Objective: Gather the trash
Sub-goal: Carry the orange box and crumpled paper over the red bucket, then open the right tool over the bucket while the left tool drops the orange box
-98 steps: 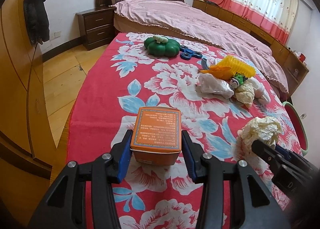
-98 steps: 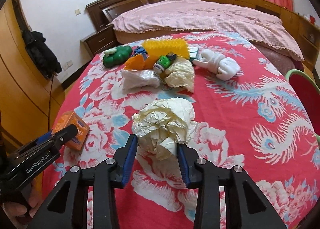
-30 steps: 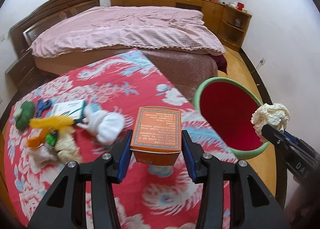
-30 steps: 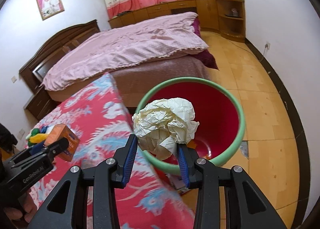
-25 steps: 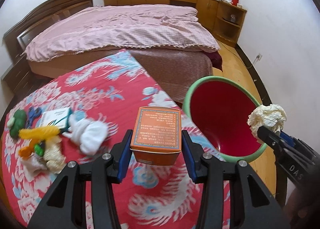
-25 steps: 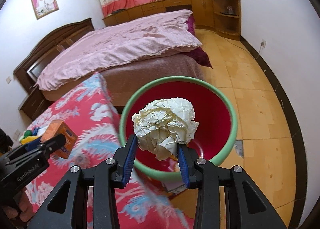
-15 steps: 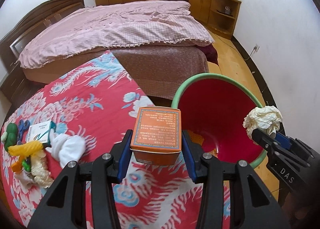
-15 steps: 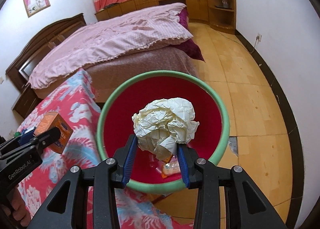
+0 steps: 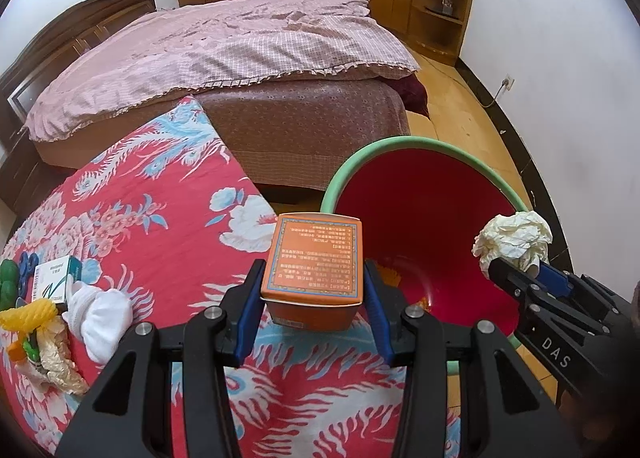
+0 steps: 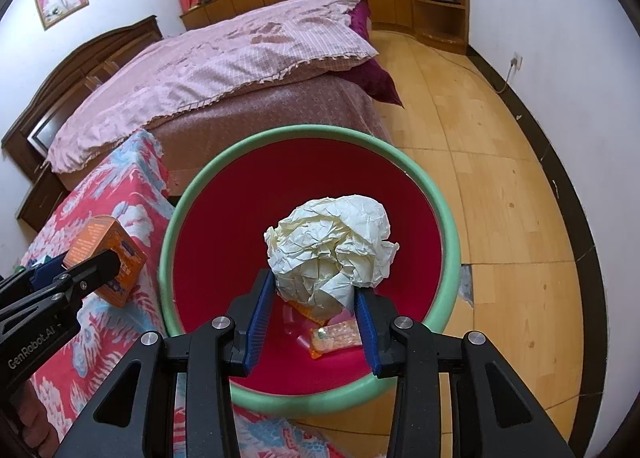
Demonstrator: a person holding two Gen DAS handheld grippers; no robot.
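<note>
A: What does the left gripper (image 9: 312, 310) hold?
B: Its jaws clamp an orange cardboard box (image 9: 316, 262), frame centre, beside the red green-rimmed plastic bin (image 9: 424, 218).
A: The right gripper (image 10: 316, 310)?
B: Clenched on a crumpled cream paper ball (image 10: 332, 250), centred over that bin.

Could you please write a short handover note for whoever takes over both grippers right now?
Left gripper: shut on the orange box, held over the edge of the red floral table cover, beside the bin's rim, not yet over its opening.
Right gripper: shut on the crumpled paper ball, held above the opening of the red bin with the green rim.
Done: both pieces are picked up; some wrappers already lie in the bin.
Left: release the paper ball, bring the box over the bin and release it. More items remain on the table; sort trash from those.
</note>
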